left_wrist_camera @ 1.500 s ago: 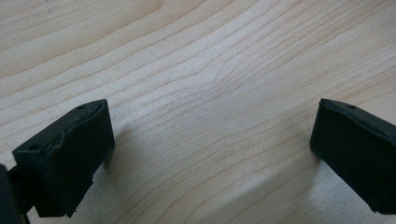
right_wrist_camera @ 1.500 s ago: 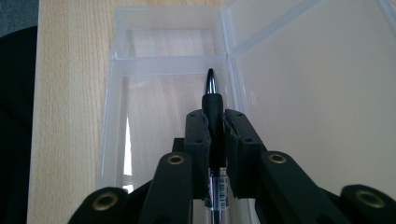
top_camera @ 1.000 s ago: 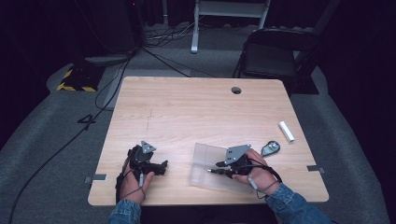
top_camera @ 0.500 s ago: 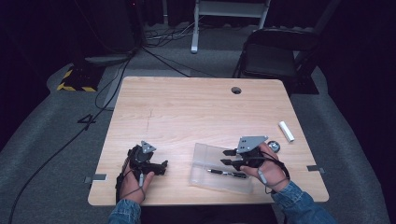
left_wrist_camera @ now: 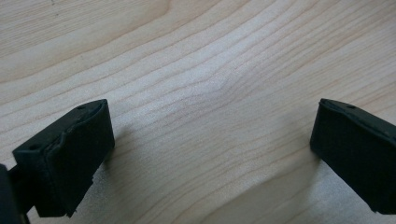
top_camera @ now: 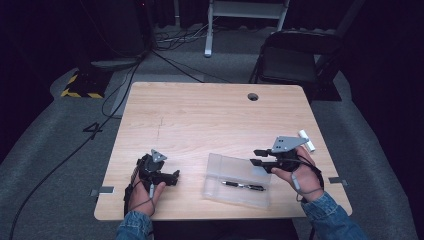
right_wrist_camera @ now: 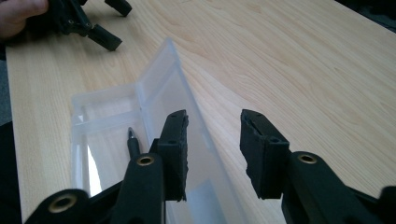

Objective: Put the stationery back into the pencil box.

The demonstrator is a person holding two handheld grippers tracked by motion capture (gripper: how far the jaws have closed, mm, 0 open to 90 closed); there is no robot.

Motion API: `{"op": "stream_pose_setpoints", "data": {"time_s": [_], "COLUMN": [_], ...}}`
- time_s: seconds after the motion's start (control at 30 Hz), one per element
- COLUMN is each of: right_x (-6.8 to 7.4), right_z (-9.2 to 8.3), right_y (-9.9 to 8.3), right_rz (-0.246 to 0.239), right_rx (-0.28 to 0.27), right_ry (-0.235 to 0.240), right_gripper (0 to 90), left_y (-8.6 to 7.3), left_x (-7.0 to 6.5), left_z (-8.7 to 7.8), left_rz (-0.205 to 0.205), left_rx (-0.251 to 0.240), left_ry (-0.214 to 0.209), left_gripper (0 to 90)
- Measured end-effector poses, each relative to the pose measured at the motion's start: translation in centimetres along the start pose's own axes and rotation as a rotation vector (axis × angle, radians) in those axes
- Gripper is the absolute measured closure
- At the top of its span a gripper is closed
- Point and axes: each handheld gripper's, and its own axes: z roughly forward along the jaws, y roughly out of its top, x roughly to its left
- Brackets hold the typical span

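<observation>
Right gripper (top_camera: 260,157), a black two-jaw tool with a flat grey three-cornered plate on top, is held in the person's right hand (top_camera: 292,172) above the right end of a clear plastic box (top_camera: 239,186). Its jaws have just been opening and now stand apart with nothing between them. In the right gripper view the two pads (right_wrist_camera: 176,151) are blocky, matte black and slightly rough at the edges, set on dark arms with brass-coloured rivets. The hand grips the tool from below and behind, wrist angled inward, a denim cuff (top_camera: 325,210) at the forearm.

Below the jaws lies the box, a long, shallow, translucent tray with thin frosted walls. A black pen (top_camera: 242,186) rests inside it, lengthwise on the bottom, its tip pointing toward the left gripper's side.

Left gripper (top_camera: 174,178) rests low on the wooden table (top_camera: 210,115), near the front left, well apart from the box. Its jaws stand wide apart over bare wood, with nothing between them. The left hand (top_camera: 144,187) curls around it, palm down, denim sleeve behind.

The table is pale wood with wavy grain, rounded corners and a small round hole (top_camera: 253,96) near its far edge. A small white cylinder (top_camera: 306,141) lies near the right edge, just beyond the right hand.
</observation>
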Motion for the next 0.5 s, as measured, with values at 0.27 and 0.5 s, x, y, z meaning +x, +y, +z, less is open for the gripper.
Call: {"op": "stream_pose_setpoints", "data": {"time_s": [0.27, 0.5], "right_x": [-2.1, -4.3], "right_z": [-1.4, -2.2], "right_y": [-0.4, -0.9], "right_rz": [0.073, 0.14], "right_rx": [-0.002, 0.009], "right_ry": [-0.063, -0.12], "right_gripper": [54.2, 48.9], "left_y": [0.2, 0.3], "left_x": [0.2, 0.3], "left_z": [0.2, 0.2], "left_rz": [-0.011, -0.014], "left_rx": [-0.001, 0.0], "left_ry": [0.006, 0.01], "left_gripper": [0.1, 0.1]}}
